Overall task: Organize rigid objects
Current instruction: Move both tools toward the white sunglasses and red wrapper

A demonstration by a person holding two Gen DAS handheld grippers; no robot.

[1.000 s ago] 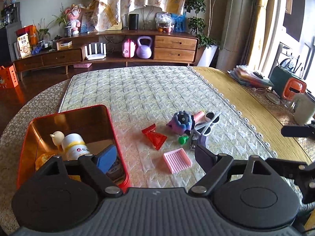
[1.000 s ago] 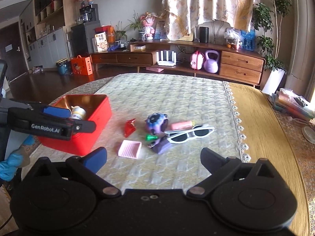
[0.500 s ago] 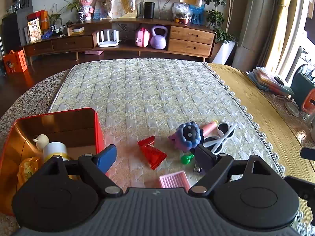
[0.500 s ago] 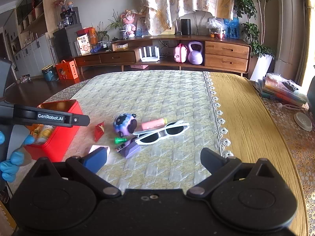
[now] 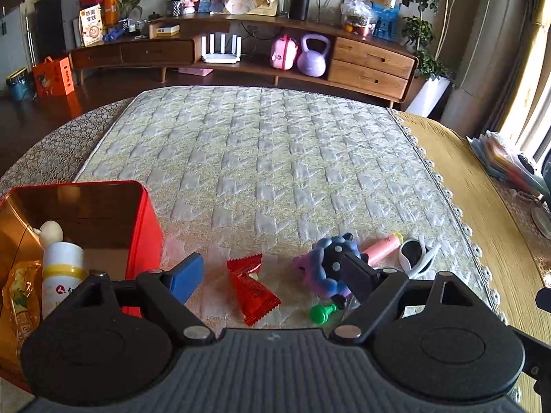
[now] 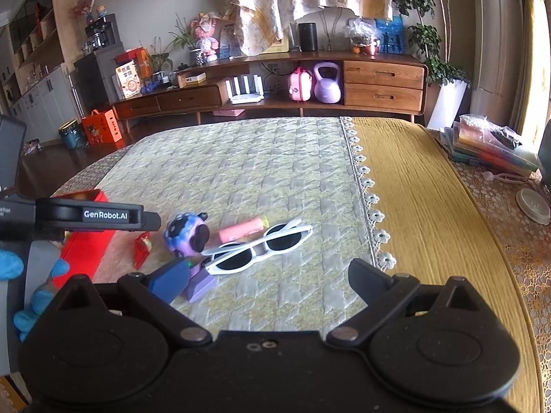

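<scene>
In the left wrist view a red tin box sits at the lower left of the frame, open at the top. Inside it stand a white bottle with a yellow band and a round cream cap, and an orange-yellow packet lies against its near left corner.

Right of the box, low in the centre, a red wrapped candy lies flat on the quilted mat, its long axis running from upper left to lower right. Just right of it sit a small green peg and a purple-blue spotted toy, with a pink tube angled up to the right and white sunglasses beyond.

The left gripper hangs over the candy with its jaws spread wide and nothing between the pads.

In the right wrist view the sunglasses lie lengthwise from lower left to upper right, just right of the toy. A purple block sits at the lower left. The right gripper is also spread wide, holding nothing.
</scene>
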